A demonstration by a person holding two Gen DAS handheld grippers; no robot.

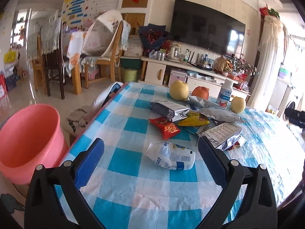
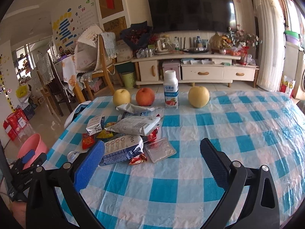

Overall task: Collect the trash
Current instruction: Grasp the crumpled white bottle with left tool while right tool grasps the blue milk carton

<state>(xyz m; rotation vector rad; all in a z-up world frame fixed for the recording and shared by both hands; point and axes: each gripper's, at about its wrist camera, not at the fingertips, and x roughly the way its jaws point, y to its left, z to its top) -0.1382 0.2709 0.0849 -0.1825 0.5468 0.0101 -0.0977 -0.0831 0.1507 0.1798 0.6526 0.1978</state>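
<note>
A pile of empty snack wrappers [image 1: 200,118] lies on the blue-checked table [image 1: 133,200]; it also shows in the right wrist view [image 2: 131,131]. A crumpled white-and-blue wrapper [image 1: 171,156] lies nearest, between the fingers of my open, empty left gripper [image 1: 150,152]. A red packet [image 1: 165,126] lies just beyond it. A pink bucket [image 1: 26,141] stands on the floor left of the table, also in the right wrist view [image 2: 32,147]. My right gripper [image 2: 152,150] is open and empty, above the table near a clear plastic tray [image 2: 162,149] and a silver-blue bag [image 2: 122,148].
Two yellow apples [image 2: 122,97] [image 2: 198,96], an orange fruit [image 2: 145,96] and a white drink bottle [image 2: 171,91] stand in a row at the table's far edge. Chairs [image 1: 106,53] and a TV cabinet [image 2: 190,70] stand beyond. The left gripper shows at the right wrist view's lower left [image 2: 28,162].
</note>
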